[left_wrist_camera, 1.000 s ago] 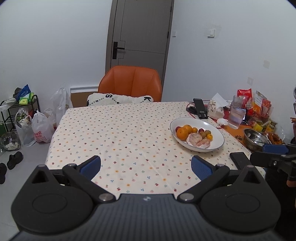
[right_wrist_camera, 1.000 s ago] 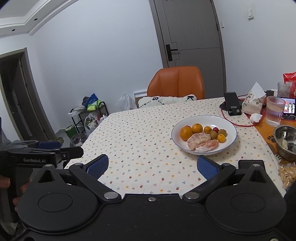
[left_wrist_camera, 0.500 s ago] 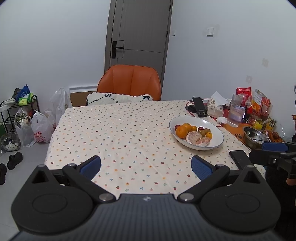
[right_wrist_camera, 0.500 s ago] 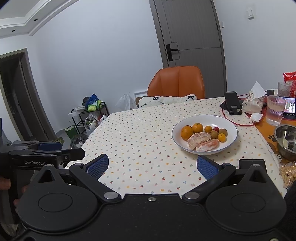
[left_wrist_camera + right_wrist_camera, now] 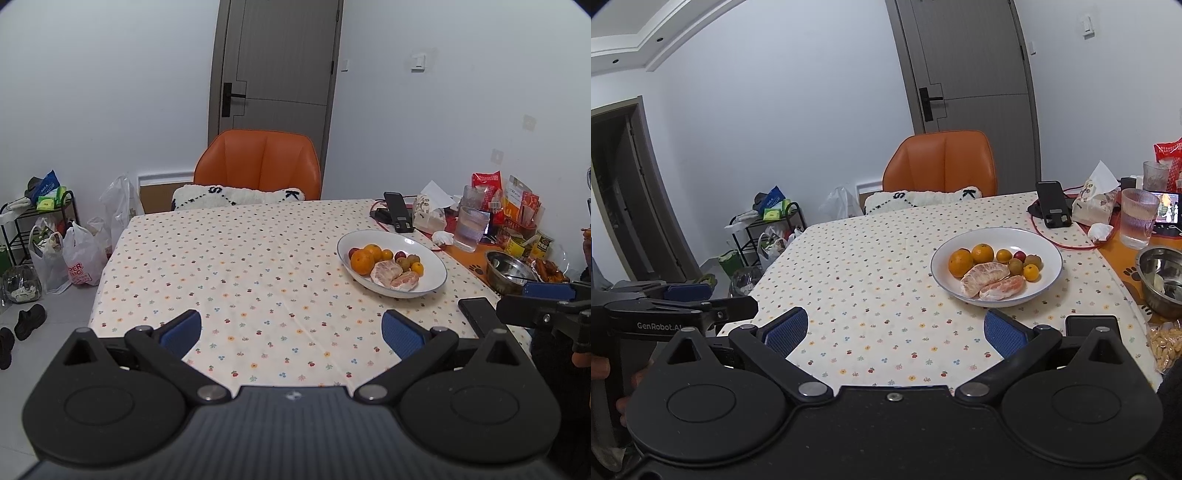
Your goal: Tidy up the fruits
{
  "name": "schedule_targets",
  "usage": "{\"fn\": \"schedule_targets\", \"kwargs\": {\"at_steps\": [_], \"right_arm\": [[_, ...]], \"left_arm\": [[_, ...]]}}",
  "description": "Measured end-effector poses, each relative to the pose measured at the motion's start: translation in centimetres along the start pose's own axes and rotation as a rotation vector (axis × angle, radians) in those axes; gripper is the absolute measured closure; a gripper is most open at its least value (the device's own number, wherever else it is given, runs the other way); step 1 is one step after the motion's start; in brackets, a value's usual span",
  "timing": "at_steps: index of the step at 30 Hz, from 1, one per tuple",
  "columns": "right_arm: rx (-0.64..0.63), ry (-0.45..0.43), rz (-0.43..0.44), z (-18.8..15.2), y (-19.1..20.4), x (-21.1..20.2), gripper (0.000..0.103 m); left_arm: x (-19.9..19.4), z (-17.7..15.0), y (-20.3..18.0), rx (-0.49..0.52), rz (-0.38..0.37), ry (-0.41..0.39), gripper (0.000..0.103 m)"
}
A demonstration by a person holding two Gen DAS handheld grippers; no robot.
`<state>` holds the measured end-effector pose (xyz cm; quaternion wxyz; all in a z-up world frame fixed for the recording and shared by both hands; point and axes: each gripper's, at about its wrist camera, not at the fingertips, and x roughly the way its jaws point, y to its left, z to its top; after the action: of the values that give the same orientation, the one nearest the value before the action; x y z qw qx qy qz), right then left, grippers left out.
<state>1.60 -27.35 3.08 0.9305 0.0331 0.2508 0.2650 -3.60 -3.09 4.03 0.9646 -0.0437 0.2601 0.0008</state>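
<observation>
1. Plain white walls (image 5: pixel 110 92) surround a grey door (image 5: pixel 273 66) with a black handle.
2. An orange chair (image 5: pixel 258 162) stands at the far edge of the desk (image 5: pixel 240 266).
3. A black wire shelf (image 5: pixel 22 229) and plastic bags (image 5: pixel 77 258) sit on the grey floor (image 5: pixel 44 332).
</observation>
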Motion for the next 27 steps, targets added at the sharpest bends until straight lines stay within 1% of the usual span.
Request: {"fn": "schedule_targets", "kwargs": {"at_steps": [15,23,27], "right_arm": [[-0.001,-0.002,0.004,-0.1,0.06,0.0,0.0],[-0.001,-0.005,0.001,0.01,0.06,-0.05,0.0],[-0.001,-0.005,0.0,0.0,0.01,-0.01,0.0]], "left_arm": [[0.13,-0.04,0.28,-0.002,0.001,0.0,0.0],[0.01,0.02,0.14,0.013,0.021,-0.006,0.0],[-0.08,0.08,0.32,0.009,0.019,-0.007,0.0]]}}
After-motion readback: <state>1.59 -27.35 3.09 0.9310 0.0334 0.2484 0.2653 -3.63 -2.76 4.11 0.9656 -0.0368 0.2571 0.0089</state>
